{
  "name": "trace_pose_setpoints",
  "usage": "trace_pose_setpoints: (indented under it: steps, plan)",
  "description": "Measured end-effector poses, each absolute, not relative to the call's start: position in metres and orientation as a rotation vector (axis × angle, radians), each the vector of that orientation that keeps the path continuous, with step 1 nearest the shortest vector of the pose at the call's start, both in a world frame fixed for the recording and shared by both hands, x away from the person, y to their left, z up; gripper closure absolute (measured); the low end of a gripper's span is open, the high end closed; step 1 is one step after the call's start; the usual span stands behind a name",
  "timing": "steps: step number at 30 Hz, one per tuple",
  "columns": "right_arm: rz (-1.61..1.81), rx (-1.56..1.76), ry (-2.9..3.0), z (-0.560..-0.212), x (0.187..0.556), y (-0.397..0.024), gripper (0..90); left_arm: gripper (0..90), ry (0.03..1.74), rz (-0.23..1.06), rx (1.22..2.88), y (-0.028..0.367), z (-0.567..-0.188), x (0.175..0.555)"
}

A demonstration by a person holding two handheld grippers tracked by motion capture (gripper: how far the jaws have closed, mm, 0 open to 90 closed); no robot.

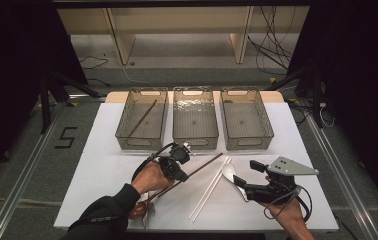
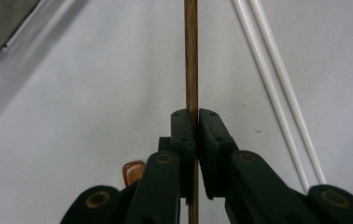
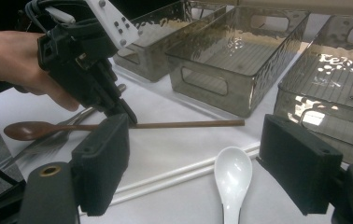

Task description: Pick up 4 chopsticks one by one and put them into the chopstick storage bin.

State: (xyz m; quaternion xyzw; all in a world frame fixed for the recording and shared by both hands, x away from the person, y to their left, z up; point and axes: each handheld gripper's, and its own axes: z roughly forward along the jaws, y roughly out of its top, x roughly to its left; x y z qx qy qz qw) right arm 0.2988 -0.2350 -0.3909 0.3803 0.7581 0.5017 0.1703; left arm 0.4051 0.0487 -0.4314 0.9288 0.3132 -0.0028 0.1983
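Fingers (image 2: 184, 135) clamp brown chopstick (image 1: 204, 167), diagonal up-right

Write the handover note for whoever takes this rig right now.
Left tool: shut on the brown chopstick, which lies low over the white table.
Right tool: open, holding nothing, white spoon on the table between its jaws.
Done: one brown chopstick in the left bin.
Left: held chopstick, two white chopsticks, white spoon, brown spoon, forks. Middle bin and right bin look empty.
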Motion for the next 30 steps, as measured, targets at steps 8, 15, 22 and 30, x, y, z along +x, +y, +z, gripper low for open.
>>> trace_pose_setpoints:
  steps: [8,15,22,30]
  plan:
    - [1.423,1.085,2.154,-0.391,0.299,-0.235,25.4,84.8,0.842,0.014,2.558,0.053,-0.411,0.405]
    - [1.423,1.09,2.155,-0.391,0.299,-0.235,25.3,84.8,0.852,0.049,2.49,0.066,-0.389,0.411]
    - [1.425,1.093,2.15,-0.392,0.3,-0.235,25.3,84.7,0.916,0.105,2.38,0.094,-0.362,0.427]
    - [1.423,1.098,2.153,-0.392,0.3,-0.235,25.3,84.7,1.023,0.176,2.32,0.128,-0.348,0.455]
